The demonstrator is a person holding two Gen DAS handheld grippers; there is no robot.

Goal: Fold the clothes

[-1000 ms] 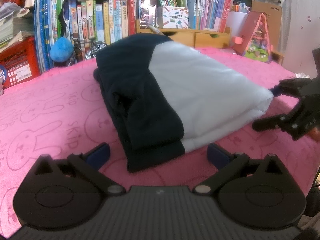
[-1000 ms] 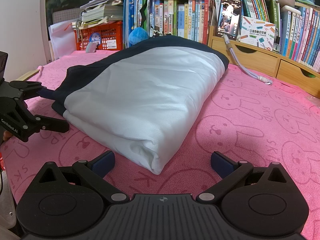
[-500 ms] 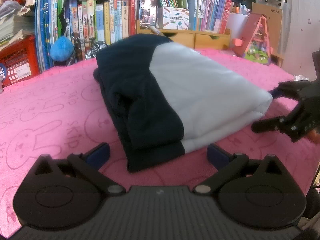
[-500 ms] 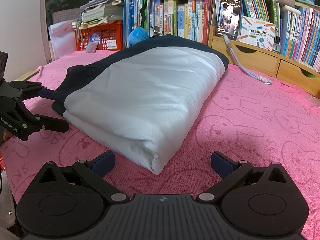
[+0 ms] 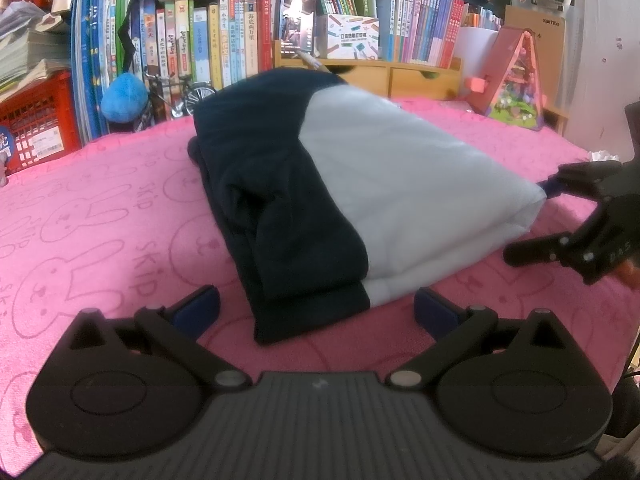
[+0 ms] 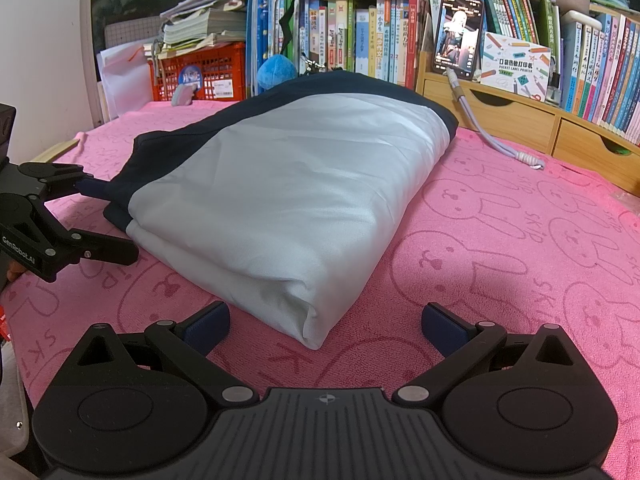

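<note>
A folded garment, navy on one side and pale grey-white on the other, lies in a thick bundle on the pink rabbit-print towel. My left gripper is open at the bundle's navy near corner, with nothing between its fingers. My right gripper is open too, its fingers either side of the white near corner without touching it. Each gripper shows in the other's view: the right one at the white end, the left one at the navy end, both open.
A row of books and wooden drawers line the back. A phone with a cable stands on the drawers. A red crate and a blue plush ball sit at the back, a pink toy house at right.
</note>
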